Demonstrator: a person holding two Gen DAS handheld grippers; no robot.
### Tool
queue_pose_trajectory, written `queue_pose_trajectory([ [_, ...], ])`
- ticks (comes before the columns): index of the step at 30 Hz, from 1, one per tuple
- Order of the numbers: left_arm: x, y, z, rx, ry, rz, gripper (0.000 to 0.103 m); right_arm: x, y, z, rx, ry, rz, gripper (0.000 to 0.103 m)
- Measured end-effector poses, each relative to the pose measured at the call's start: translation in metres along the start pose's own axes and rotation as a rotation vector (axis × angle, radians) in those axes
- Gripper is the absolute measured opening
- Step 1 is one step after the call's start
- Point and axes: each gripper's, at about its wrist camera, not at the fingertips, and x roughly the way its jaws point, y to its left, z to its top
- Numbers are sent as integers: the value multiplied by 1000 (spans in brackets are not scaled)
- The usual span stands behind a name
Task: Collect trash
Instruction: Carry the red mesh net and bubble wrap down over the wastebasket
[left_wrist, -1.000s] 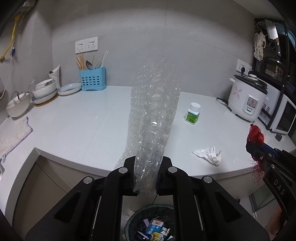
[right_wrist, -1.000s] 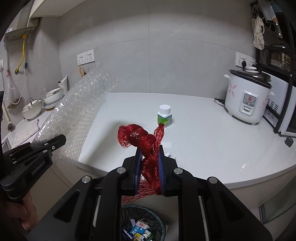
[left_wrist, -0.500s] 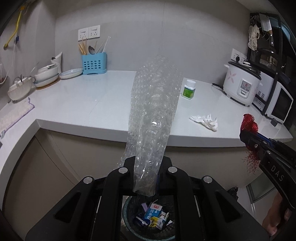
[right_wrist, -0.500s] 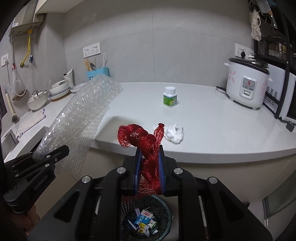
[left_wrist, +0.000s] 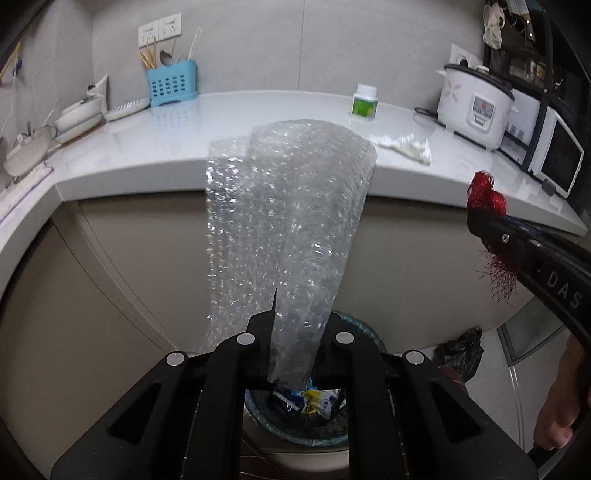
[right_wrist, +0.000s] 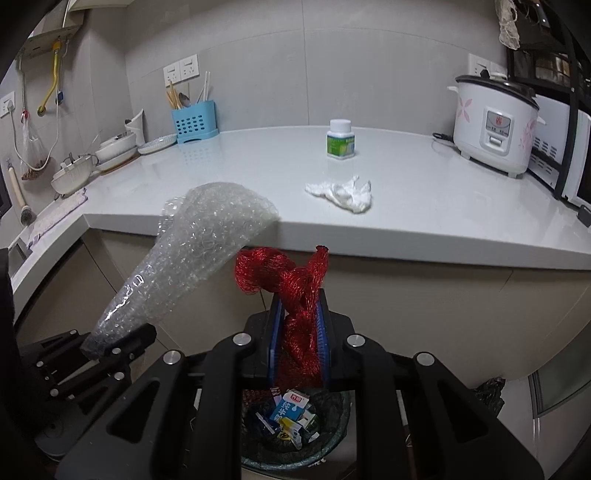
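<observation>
Bubble wrap (left_wrist: 288, 221) clamped in left hand-held gripper (left_wrist: 293, 343); red mesh (right_wrist: 299, 295) in right hand-held gripper (right_wrist: 298, 332).

This is a home kitchen. A pale curved surface (right_wrist: 424, 192) runs along grey tiled walls with cabinet fronts beneath it. A white rice cooker (right_wrist: 495, 129) with a flower print stands at the right beside a microwave (left_wrist: 554, 158) on a dark rack. At the back a blue utensil holder (right_wrist: 194, 122) keeps chopsticks and a spoon below wall sockets (right_wrist: 181, 70). Stacked bowls and plates (right_wrist: 118, 146) sit to the left, and a lined waste bin (right_wrist: 332, 443) stands on the floor.
</observation>
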Motion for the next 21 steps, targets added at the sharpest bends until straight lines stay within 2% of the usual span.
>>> queue_pose_trajectory([
  [14,55,-7,-60,29,125,-5,10,46,-11,-50,24,114,-7,15],
  [21,100,-8,-96,34,245,-27,10,73,-17,-77,36,180,0,15],
])
